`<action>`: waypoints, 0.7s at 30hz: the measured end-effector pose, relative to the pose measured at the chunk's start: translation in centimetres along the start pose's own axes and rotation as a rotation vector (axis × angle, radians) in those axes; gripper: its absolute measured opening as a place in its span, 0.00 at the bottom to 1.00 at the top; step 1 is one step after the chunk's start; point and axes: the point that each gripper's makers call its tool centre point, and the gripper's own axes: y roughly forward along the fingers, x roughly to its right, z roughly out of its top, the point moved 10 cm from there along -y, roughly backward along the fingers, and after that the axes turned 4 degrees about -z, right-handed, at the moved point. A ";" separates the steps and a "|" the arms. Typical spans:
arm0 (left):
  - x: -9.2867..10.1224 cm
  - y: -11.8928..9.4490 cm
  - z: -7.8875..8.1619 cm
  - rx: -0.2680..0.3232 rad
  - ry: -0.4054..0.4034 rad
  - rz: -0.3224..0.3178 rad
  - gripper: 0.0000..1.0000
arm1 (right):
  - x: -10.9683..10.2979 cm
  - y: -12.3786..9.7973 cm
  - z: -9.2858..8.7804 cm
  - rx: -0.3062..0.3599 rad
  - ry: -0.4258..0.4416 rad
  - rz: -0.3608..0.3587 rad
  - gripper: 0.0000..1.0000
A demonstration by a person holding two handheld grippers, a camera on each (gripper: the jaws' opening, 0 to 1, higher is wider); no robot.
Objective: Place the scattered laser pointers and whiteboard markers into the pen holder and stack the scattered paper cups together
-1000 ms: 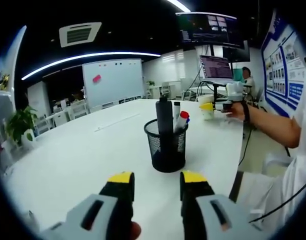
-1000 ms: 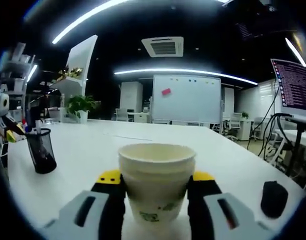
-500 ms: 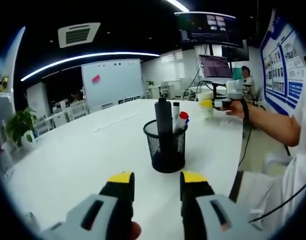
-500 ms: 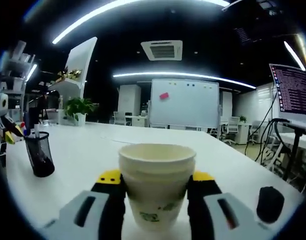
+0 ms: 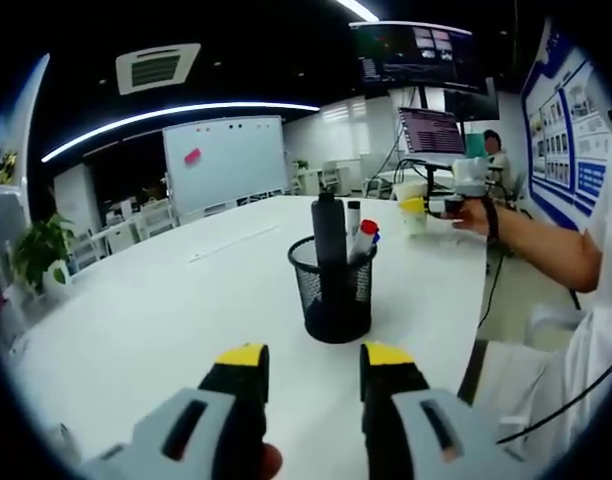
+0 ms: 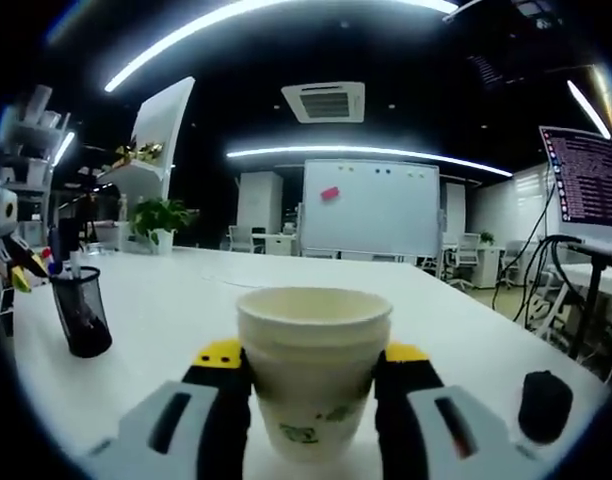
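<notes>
A black mesh pen holder (image 5: 333, 297) stands on the white table (image 5: 166, 320), holding a tall black laser pointer (image 5: 328, 232) and markers (image 5: 362, 240) with red and blue caps. My left gripper (image 5: 315, 362) is open just in front of it, nothing between the jaws. My right gripper (image 6: 312, 362) is shut on a stack of white paper cups (image 6: 313, 370), held upright above the table. In the left gripper view the right gripper (image 5: 438, 207) and cups (image 5: 413, 209) appear at far right, in a person's hand. The pen holder (image 6: 79, 313) sits at far left in the right gripper view.
A black mouse-like object (image 6: 544, 402) lies on the table (image 6: 186, 330) at right. A whiteboard (image 6: 371, 208) and chairs stand beyond the table's far edge. A monitor (image 5: 432, 131) and a seated person (image 5: 494, 152) are behind the right gripper. A plant (image 5: 41, 250) stands at left.
The right gripper's view has shifted slightly while it keeps holding the cups. The left gripper and pen holder stay put.
</notes>
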 end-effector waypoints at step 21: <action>0.0 -0.1 -0.3 -0.003 -0.003 0.000 0.37 | 0.0 0.5 0.4 0.005 0.025 -0.004 0.49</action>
